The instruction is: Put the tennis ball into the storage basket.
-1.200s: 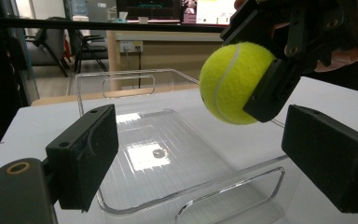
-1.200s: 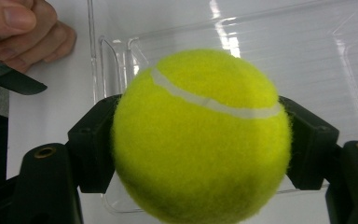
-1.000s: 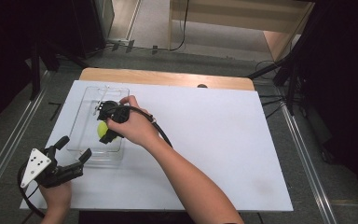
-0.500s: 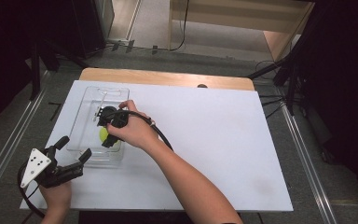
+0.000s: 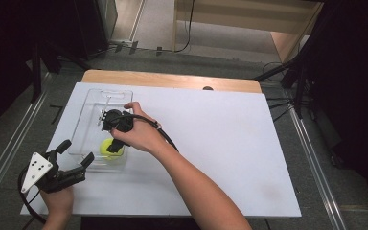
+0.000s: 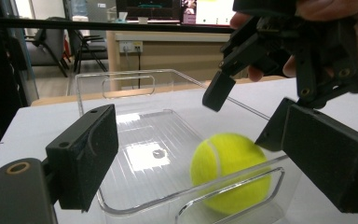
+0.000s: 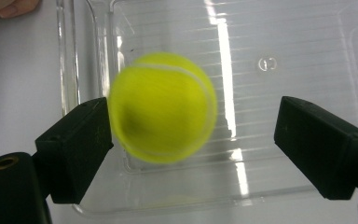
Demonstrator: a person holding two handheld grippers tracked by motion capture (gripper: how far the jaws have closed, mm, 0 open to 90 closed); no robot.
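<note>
Right gripper (image 5: 117,143) over clear tray (image 5: 87,120), jaws just opened, released; tennis ball (image 5: 110,147) loose at tray's 6 o'clock end, blurred. Left gripper (image 5: 76,155) open, at tray's 7 o'clock corner.

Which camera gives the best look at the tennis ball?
The right gripper view: the tennis ball is large and unobstructed inside the clear tray, though blurred. The left gripper view shows it through the tray's wall; the high view shows a sliver under the right hand-held gripper.

My jaws are black; the tennis ball (image 7: 162,107) is yellow-green with a white seam, its bin (image 5: 92,115) clear.
</note>
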